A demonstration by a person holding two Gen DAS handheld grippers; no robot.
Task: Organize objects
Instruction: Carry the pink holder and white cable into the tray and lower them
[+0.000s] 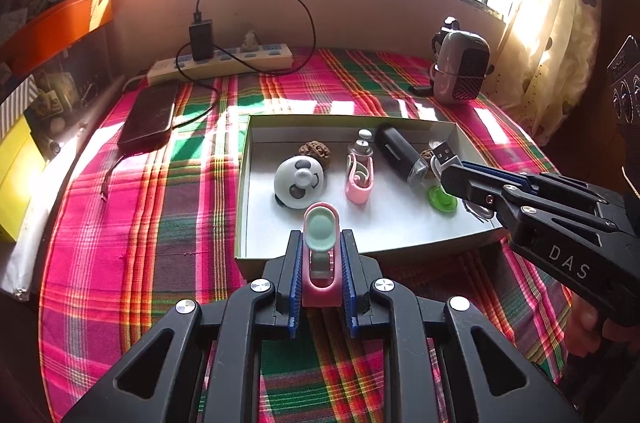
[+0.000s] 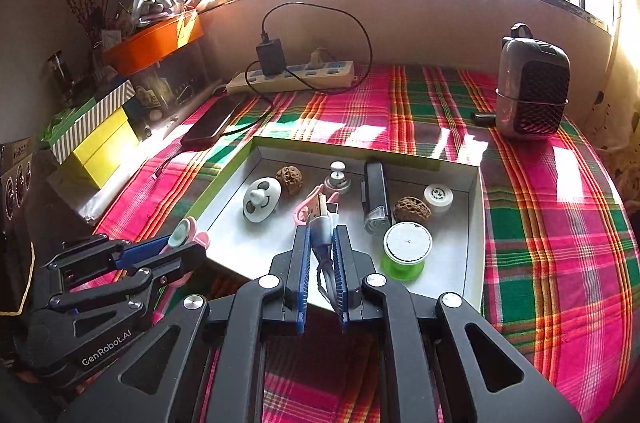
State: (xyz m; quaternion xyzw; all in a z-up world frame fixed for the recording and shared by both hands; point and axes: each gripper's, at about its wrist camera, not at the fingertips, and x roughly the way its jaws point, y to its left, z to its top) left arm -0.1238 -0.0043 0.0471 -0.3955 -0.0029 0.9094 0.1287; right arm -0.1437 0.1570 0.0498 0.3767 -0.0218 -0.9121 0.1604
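Plaid cloth (image 1: pixel 160 223) in pink and green covers the table, and the white box (image 1: pixel 256 223) lies at the centre of the frame with a panda toy (image 1: pixel 298 183) and a green spool (image 2: pixel 404 251) inside. At the lower centre, the left gripper (image 1: pixel 320 251) pinches a pink clip (image 1: pixel 320 287) just at the near rim of the box. The right gripper (image 2: pixel 321 243) is pressed on a USB cable (image 2: pixel 320 223) over the box.

plaid-clothed table (image 2: pixel 540 223), pink, green and red. directly on it: white shallow box (image 2: pixel 474 223) at the middle, dark phone (image 1: pixel 150 117) at left, power strip (image 1: pixel 224 63) at the back, small heater (image 2: pixel 532 87) far right.
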